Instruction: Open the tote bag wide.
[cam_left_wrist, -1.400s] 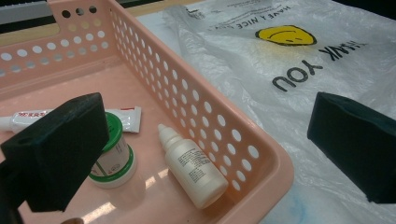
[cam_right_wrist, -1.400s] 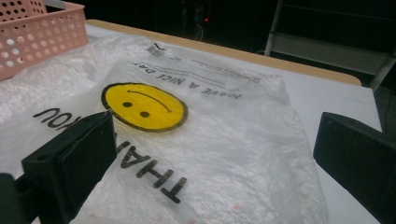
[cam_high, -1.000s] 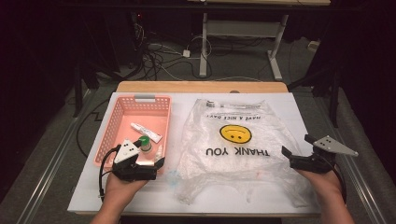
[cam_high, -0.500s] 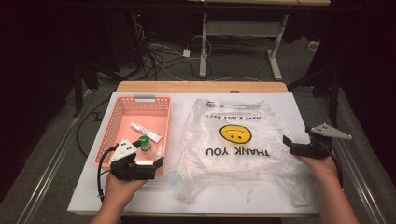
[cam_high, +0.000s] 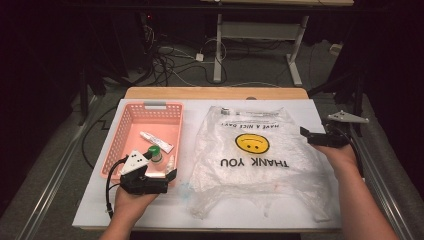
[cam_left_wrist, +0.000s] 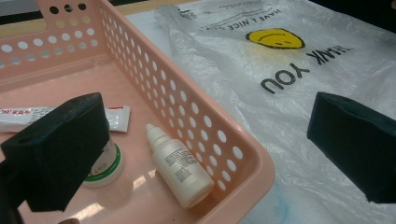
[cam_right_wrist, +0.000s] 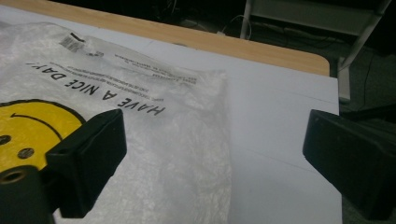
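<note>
A clear plastic bag (cam_high: 255, 165) with a yellow smiley and "THANK YOU" lies flat on the white table top (cam_high: 150, 212). To its left a pink basket (cam_high: 150, 106) holds a white tube (cam_high: 156, 142), a green-lidded jar (cam_high: 154, 151) and a small white dropper bottle (cam_high: 170, 162). My left gripper (cam_high: 162, 172) is open at the basket's near right corner. In the left gripper view its jaws straddle the bottle (cam_left_wrist: 180, 170) and the basket wall (cam_left_wrist: 219, 140), touching neither. My right gripper (cam_high: 312, 135) hovers open at the bag's right edge (cam_right_wrist: 140, 140), holding nothing.
A wooden strip (cam_high: 215, 93) runs along the table's far edge. Beyond it are cables on the floor and the legs of another desk (cam_high: 295, 60). Bare white table (cam_right_wrist: 280, 140) lies to the right of the bag.
My right gripper has moved away from the person and slightly left along the bag's right edge. The left gripper has hardly shifted.
</note>
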